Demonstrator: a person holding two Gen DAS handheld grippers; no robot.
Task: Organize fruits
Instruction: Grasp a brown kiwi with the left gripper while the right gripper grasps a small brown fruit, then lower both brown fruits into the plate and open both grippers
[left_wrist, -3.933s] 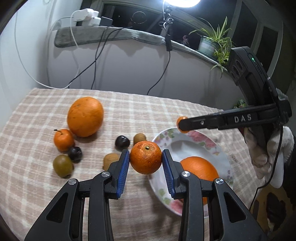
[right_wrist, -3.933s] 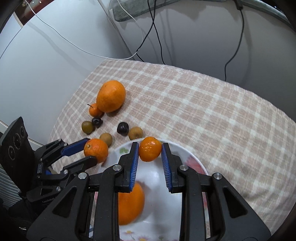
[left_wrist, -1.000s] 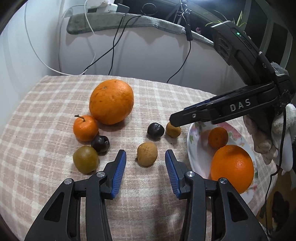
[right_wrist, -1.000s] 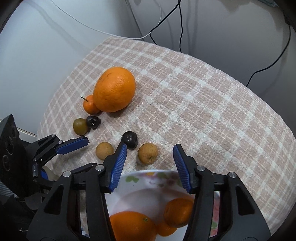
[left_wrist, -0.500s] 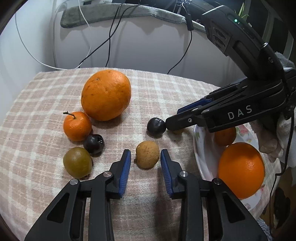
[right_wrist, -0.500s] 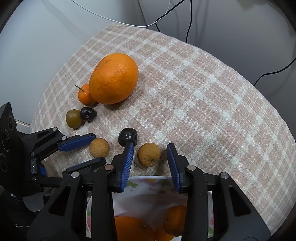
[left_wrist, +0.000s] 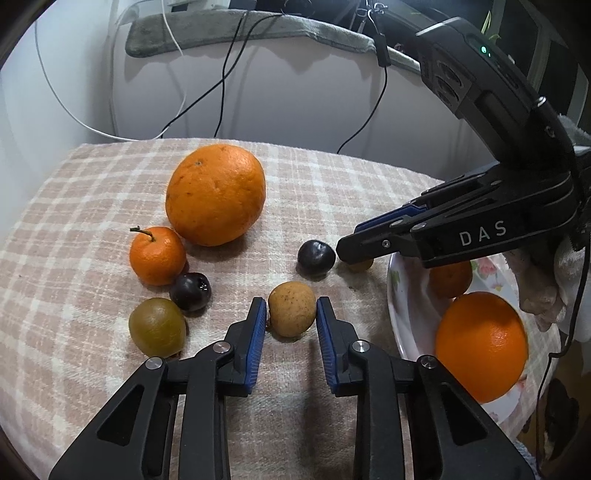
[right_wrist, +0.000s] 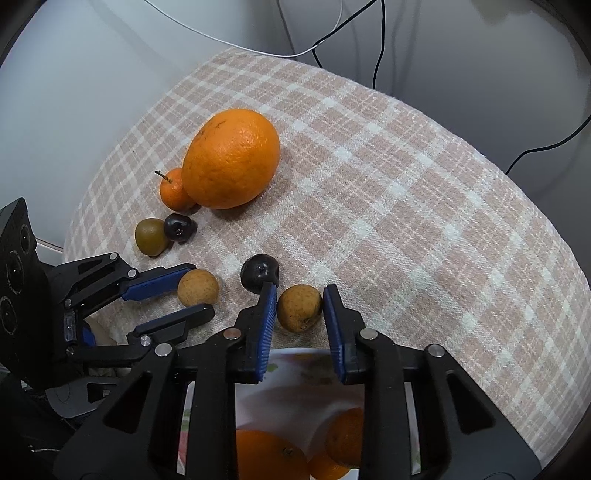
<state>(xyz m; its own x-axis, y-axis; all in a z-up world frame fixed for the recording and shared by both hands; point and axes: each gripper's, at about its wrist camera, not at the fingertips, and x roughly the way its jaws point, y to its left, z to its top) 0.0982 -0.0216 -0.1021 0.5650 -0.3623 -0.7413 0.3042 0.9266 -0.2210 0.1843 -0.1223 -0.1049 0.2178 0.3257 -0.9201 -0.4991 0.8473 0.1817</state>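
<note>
On the checked cloth (left_wrist: 332, 177), going left to right in the left wrist view: a green-brown fruit (left_wrist: 157, 325) sits nearest the left edge, touching a dark plum (left_wrist: 190, 291), with a stemmed mandarin (left_wrist: 157, 255) just behind them and a large orange (left_wrist: 216, 194) touching the mandarin.

Next comes the left gripper (left_wrist: 291, 320), clenched on a tan round fruit (left_wrist: 292, 308); its blue pads press both sides of the fruit, which rests on the cloth. The jaws have just been closing onto it.

Beyond it lies a second dark plum (left_wrist: 316, 257). Just right of that plum, the right gripper (right_wrist: 298, 309) reaches in from the right, the white letters "DAS" readable on its black side. In its own view it grasps another tan fruit (right_wrist: 299, 307) between its blue pads, on the cloth just beside the plate's rim; these jaws have just been closing too. From the left wrist view that fruit is mostly hidden under the fingers.

Farthest right is the floral plate (left_wrist: 397, 295), holding a big orange (left_wrist: 482, 345) and smaller orange fruit (left_wrist: 448, 282) behind it.
</note>
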